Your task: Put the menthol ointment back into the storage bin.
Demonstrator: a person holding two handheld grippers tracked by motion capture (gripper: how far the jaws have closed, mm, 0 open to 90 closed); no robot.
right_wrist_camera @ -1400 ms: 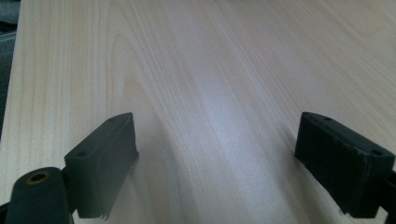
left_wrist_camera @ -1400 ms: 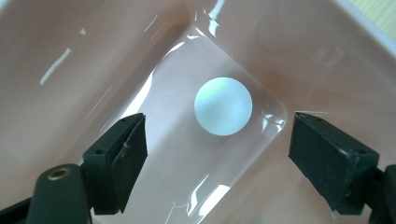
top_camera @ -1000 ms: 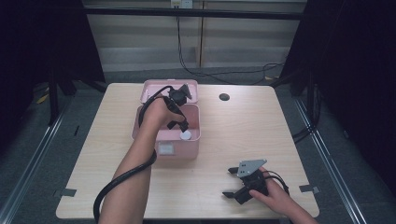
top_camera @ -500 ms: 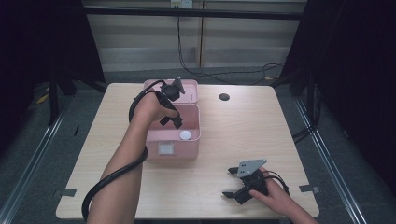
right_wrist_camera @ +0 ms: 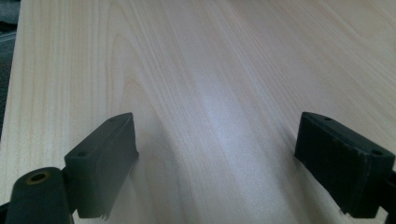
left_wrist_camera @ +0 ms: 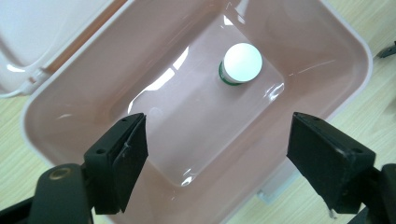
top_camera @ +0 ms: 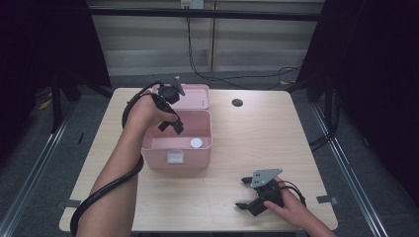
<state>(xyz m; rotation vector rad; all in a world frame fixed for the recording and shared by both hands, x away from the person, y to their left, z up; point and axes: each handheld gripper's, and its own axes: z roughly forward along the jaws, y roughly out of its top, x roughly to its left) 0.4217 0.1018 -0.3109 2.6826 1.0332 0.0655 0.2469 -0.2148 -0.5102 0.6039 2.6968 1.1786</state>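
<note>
The high view is evenly lit from above: the pale wooden table (top_camera: 257, 128) is bright, while the room beyond its left and right edges sinks into near black. Shadows under the forearms are soft and short. In the left gripper view, white glare streaks the glossy floor of the pink box (left_wrist_camera: 196, 116), and the black jaws near the lens are soft. The right gripper view is slightly blurred, with a pale sheen across the wood grain.

One pink box (top_camera: 178, 153) stood on the single wooden table (top_camera: 257, 133), with one open lid (top_camera: 195, 96) hinged behind it. Inside was one white-capped bottle (left_wrist_camera: 241, 64). Two grippers were present: the left gripper (top_camera: 170, 126) and the right gripper (top_camera: 245, 193).
</note>
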